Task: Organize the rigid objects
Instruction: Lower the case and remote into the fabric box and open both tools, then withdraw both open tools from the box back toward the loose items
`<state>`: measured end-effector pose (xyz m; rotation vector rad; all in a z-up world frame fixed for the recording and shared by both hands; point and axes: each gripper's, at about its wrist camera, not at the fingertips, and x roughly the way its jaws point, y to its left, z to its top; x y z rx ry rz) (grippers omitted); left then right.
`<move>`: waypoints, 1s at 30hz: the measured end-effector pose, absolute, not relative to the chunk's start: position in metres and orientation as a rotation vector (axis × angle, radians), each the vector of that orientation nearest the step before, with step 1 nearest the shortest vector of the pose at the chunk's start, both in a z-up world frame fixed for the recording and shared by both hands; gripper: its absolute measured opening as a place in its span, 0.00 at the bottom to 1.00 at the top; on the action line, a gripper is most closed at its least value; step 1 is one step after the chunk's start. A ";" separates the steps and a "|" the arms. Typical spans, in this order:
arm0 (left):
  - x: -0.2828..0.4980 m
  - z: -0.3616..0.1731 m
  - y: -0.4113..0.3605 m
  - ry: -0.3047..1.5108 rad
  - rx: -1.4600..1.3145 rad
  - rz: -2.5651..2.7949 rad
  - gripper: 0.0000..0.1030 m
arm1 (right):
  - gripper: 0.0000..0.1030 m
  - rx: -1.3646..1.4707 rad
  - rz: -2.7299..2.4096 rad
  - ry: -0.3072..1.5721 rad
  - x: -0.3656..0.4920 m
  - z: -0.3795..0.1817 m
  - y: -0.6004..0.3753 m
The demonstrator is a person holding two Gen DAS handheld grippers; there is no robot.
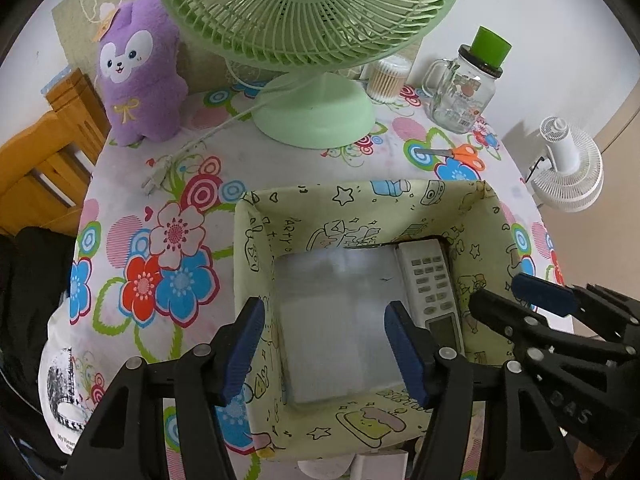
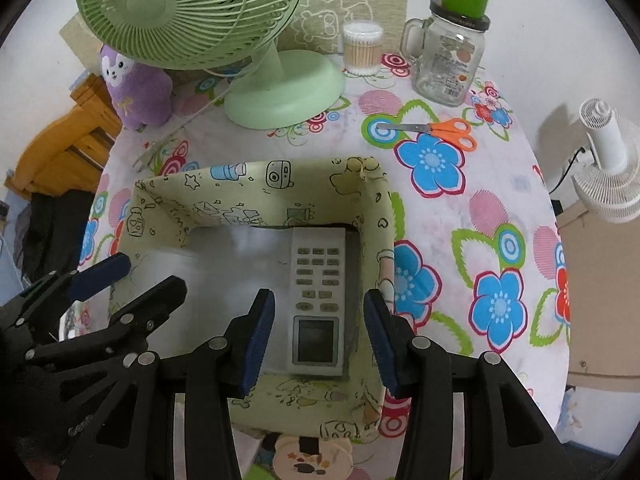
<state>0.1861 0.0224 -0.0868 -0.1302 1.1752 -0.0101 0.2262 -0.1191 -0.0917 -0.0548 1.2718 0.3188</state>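
A pale green fabric storage box (image 1: 360, 200) (image 2: 256, 178) with cartoon prints stands on the flowered table. Inside it a white remote control (image 1: 434, 292) (image 2: 318, 300) lies flat along the right wall, beside a frosted clear case (image 1: 340, 320) (image 2: 224, 264). My left gripper (image 1: 324, 344) is open and empty above the box's near-left part. My right gripper (image 2: 320, 340) is open and empty just above the remote's display end, and shows at the right of the left wrist view (image 1: 532, 304). Orange-handled scissors (image 1: 452, 155) (image 2: 436, 130) lie on the table beyond the box.
A green desk fan (image 1: 312, 40) (image 2: 224, 40) with its cord, a purple plush toy (image 1: 138, 72) (image 2: 134, 88), a cotton-swab tub (image 1: 388, 78) (image 2: 362, 48) and a glass mug jar with a green cup on top (image 1: 464, 88) (image 2: 450, 52) stand at the back. A white fan (image 1: 568, 168) (image 2: 608, 160) stands off the table's right edge.
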 end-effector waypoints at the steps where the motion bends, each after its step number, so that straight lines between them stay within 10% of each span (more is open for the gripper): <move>1: 0.187 -0.087 0.022 1.176 -0.127 -0.008 0.63 | 0.51 -0.049 0.320 1.271 0.225 -0.091 -0.120; 8: 0.180 -0.080 0.020 1.172 -0.106 -0.007 0.65 | 0.56 0.009 0.327 1.269 0.214 -0.085 -0.127; 12: 0.171 -0.072 0.025 1.136 -0.065 0.046 0.84 | 0.60 0.043 0.332 1.261 0.207 -0.082 -0.132; 16: 0.166 -0.068 0.032 1.140 -0.108 0.041 0.85 | 0.85 0.030 0.281 1.239 0.199 -0.079 -0.137; 30: 0.124 -0.039 0.022 1.081 -0.100 0.064 0.87 | 0.85 -0.007 0.302 1.147 0.164 -0.054 -0.151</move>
